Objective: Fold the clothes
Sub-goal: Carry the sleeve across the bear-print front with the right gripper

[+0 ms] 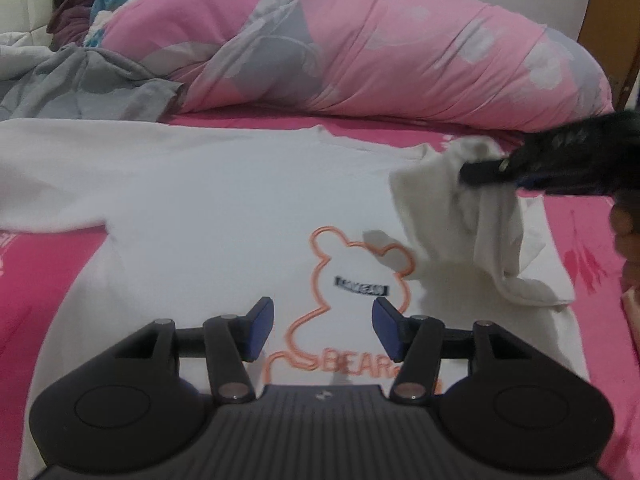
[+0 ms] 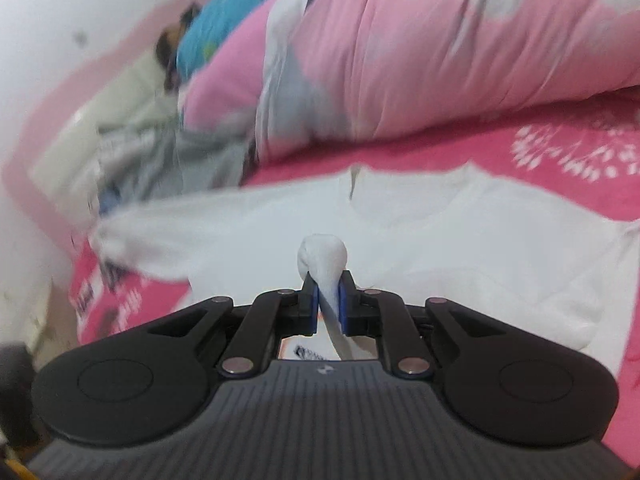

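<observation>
white T-shirt (image 1: pixel 208 208) flat on pink bedsheet (image 1: pixel 36 272), collar toward the quilt (image 1: pixel 360 52) | print: orange bear outline, "BEAR" | left gripper (image 1: pixel 323 330) fingers apart, empty | right gripper (image 2: pixel 328 306) pinches sleeve (image 1: pixel 480 216), lifted over the chest

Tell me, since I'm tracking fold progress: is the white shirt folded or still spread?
Mostly spread: the white shirt lies flat, bear print showing. Only one sleeve is lifted, pinched in the right gripper.

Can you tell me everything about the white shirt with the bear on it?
The white shirt looks like soft cloth and lies spread on the pink bed sheet. An orange bear outline and the word BEAR are on its front. The right gripper pinches one sleeve and holds it lifted above the front. The left gripper is open over it.
</observation>
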A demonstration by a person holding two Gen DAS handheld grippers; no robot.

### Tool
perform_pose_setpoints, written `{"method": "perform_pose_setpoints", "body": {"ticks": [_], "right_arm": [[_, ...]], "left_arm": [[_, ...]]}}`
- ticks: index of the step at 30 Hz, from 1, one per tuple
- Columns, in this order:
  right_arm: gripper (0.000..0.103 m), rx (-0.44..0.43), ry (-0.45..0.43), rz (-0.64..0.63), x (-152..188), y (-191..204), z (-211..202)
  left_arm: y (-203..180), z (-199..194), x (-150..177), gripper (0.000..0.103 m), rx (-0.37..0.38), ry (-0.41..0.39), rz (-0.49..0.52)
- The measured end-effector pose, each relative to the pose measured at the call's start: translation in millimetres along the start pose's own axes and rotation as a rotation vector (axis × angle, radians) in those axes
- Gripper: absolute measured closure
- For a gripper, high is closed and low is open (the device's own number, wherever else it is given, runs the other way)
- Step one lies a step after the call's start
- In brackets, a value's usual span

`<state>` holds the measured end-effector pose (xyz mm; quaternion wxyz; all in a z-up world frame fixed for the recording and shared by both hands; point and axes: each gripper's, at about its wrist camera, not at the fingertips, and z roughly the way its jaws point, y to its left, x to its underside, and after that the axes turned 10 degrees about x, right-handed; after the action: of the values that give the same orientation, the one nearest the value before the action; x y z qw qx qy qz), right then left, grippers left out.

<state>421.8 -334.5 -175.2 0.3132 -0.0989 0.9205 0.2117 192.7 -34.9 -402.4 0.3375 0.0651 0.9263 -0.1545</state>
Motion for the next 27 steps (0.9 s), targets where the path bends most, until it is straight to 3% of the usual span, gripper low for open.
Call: {"method": "perform_pose_setpoints", "body": {"ticks": [6,8,13,27], "right_arm": [[0.09,0.057,0.08,-0.071,15,19,24],[0.084,0.072,0.084,-0.083,16,27,22],[0.054,0.111,0.095,-0.114,20,45,19],[0.051,0.186,0.103,-0.049,36,87,-8]], "left_arm": [[13,-3,5,0.044,-0.007,0.02,0.012],[17,-4,5,0.043,-0.006,0.021,0.019],[27,-7,2,0.043,0.006,0.026,0.026],[67,-16,-11,0.042,0.036,0.025,0.029]]}}
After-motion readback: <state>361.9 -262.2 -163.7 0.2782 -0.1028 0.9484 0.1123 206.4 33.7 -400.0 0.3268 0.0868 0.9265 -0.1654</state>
